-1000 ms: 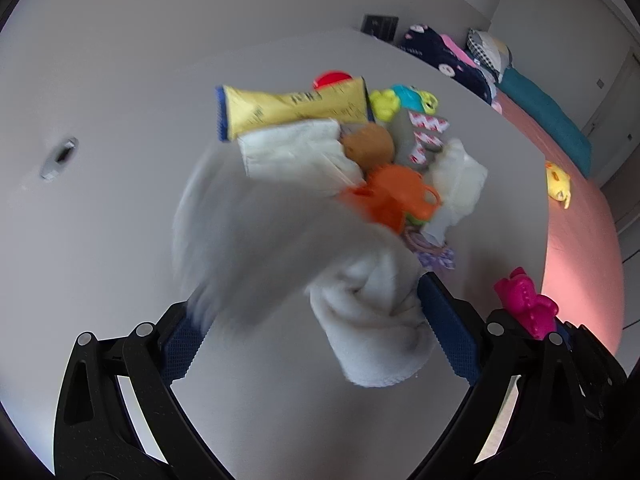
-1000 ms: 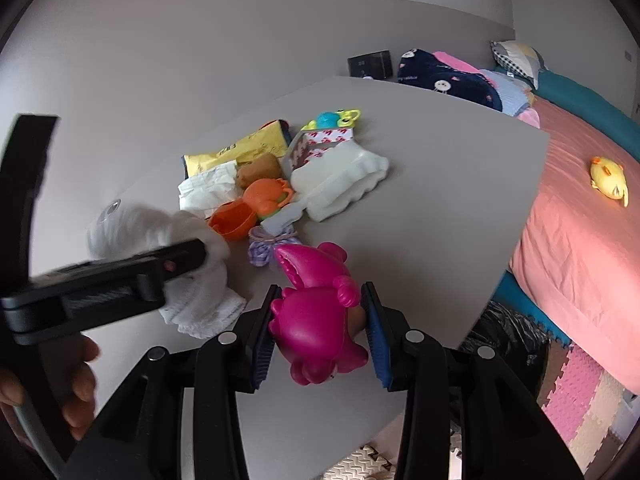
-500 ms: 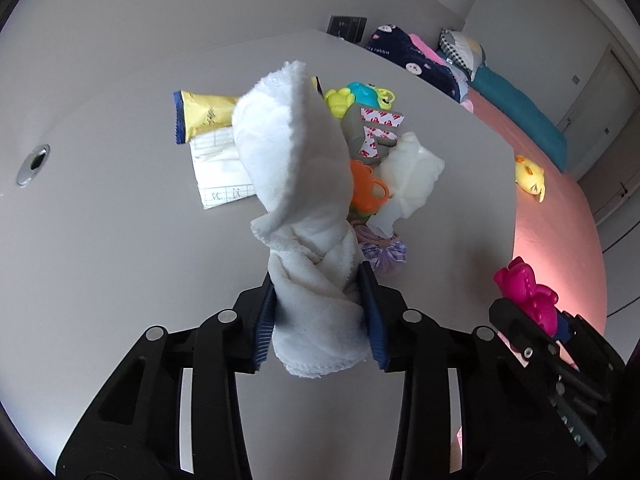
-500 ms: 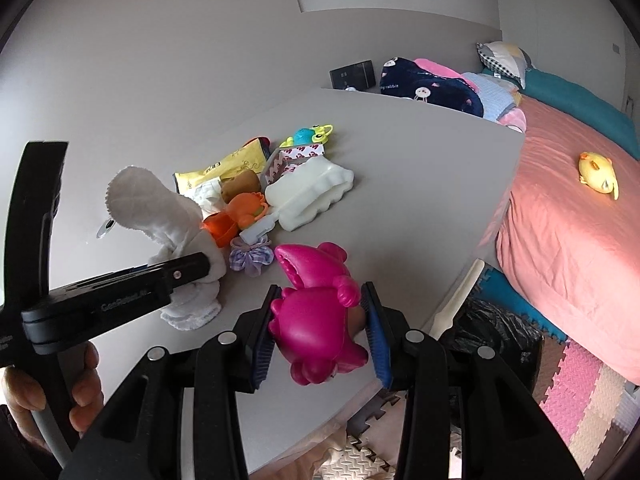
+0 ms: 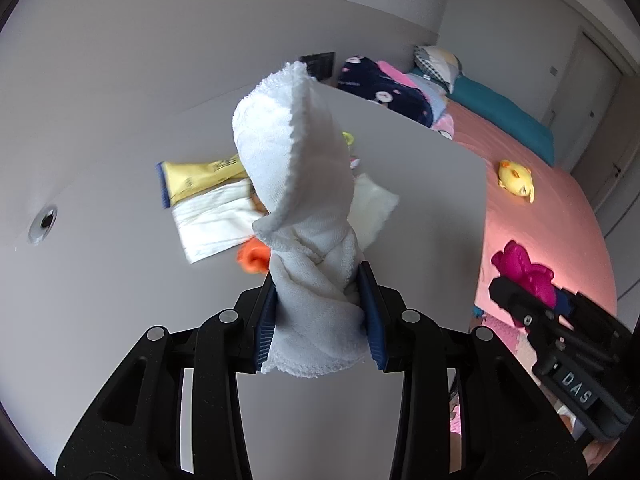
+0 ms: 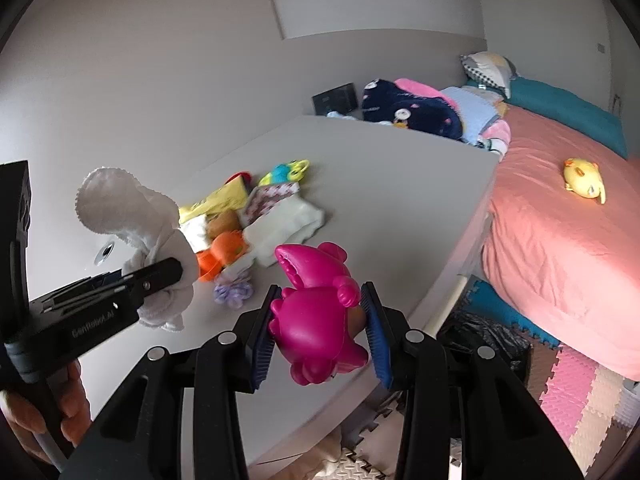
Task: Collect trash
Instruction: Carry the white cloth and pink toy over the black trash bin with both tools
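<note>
Item one: white terry cloth [image 5: 304,216], bunched and standing upright at centre frame of my left wrist view, lower end pinched, lifted off the table. Item two: magenta plastic toy [image 6: 316,312], glossy, clamped at lower centre of my right wrist view.

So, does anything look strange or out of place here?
Yes: for trash collecting, the right tongs grip a pink toy, not rubbish. A yellow duck toy lies alone on the pink bed.

The left gripper [image 5: 320,316] clamps a white cloth [image 5: 304,216] above the table [image 5: 120,280].
</note>
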